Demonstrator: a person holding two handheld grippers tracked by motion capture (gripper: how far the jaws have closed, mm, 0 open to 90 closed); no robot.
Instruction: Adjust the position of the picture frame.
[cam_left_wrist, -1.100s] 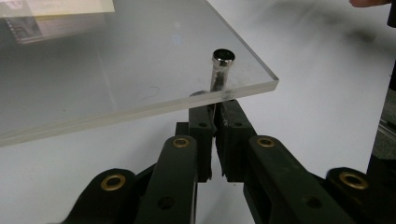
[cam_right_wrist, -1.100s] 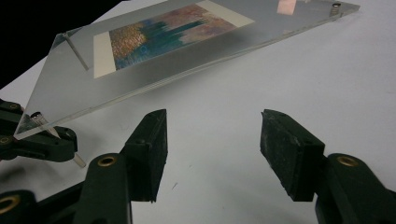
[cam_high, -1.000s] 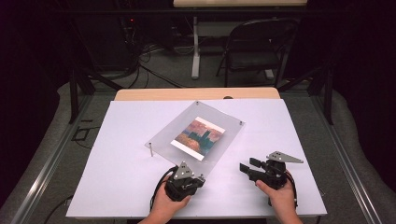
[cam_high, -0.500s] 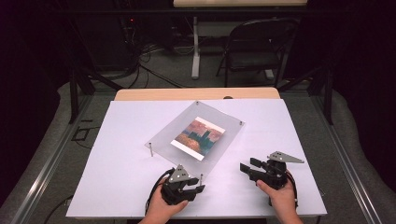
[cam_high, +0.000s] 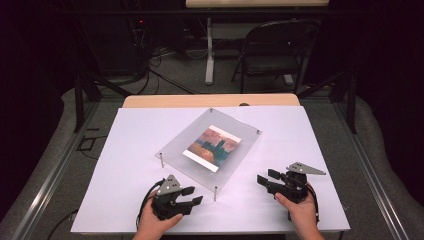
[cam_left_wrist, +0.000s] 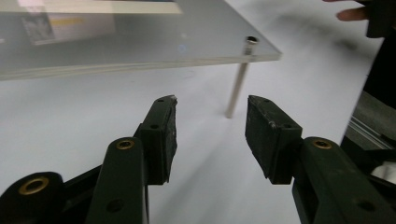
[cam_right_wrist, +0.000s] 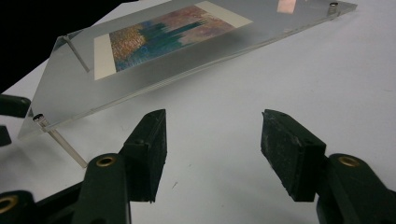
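Observation:
A clear acrylic frame (cam_high: 175, 145) holding a colourful picture (cam_high: 212, 147) stands on thin metal legs in the middle of the white table (cam_high: 130, 150). My left gripper (cam_high: 196, 195) lies at the front left, pointing at the frame's near corner leg (cam_high: 215, 193). Its jaws have just been opening and stand open with nothing between them. In the left gripper view that leg (cam_left_wrist: 236, 91) rises just beyond the open gripper (cam_left_wrist: 210, 100), under the plate (cam_left_wrist: 140, 37). My right gripper (cam_high: 264, 177) rests at the front right, open and empty. It (cam_right_wrist: 214, 116) faces the frame (cam_right_wrist: 187, 42) and a leg (cam_right_wrist: 63, 142).
A folding chair (cam_high: 272, 55) and another table's post (cam_high: 209, 52) stand on the floor beyond the far edge. Cables lie on the floor at the back left. Bare white tabletop stretches to the left and right of the frame.
The left gripper has drawn back to the left from the frame's near corner leg, and its jaws have gone from shut to open. The right gripper has stayed put.

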